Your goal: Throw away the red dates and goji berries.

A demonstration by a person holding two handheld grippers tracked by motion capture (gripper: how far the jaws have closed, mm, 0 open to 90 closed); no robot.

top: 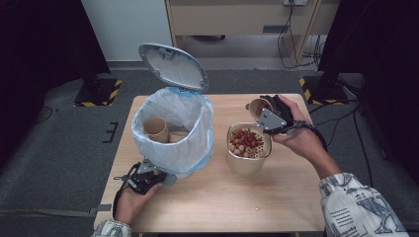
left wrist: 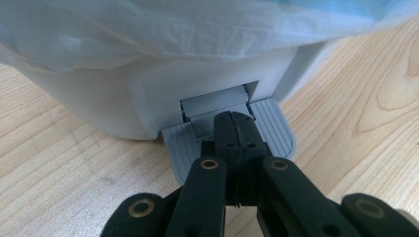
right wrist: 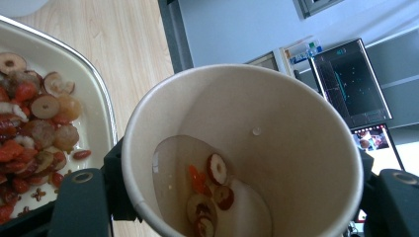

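Black jaws of the left gripper (left wrist: 236, 129) are lying pressed together with nothing between them, and their tips are resting on the grey pedal (left wrist: 276, 129) at the foot of the white bin (top: 173, 128). In the high view the left hand (top: 132, 197) is coming in from the bottom edge, low over the wooden table (top: 212, 202), with the left gripper pointing forward at the base of the bin. The bin lid (top: 173, 66) is standing open and tilted back, a thin white bag with a blue edge is lining the bin, and brown paper cups are lying inside it. The right hand (top: 301, 140) is reaching in from the right side with the forearm in a patterned sleeve (top: 360, 207), and the right gripper (top: 269, 116) is being held above the far right rim of the metal bowl (top: 248, 148). Its jaws are clamped on the two sides of a paper cup (right wrist: 242, 148), which is tilted on its side with the mouth facing left, towards the bowl. In the right gripper view the cup is beige inside, and a little clear liquid with some red and brown slices of dried fruit is sitting in the low part of it. The bowl is standing on the table just to the right of the bin, and it is holding a heap of red, brown and pale pieces.
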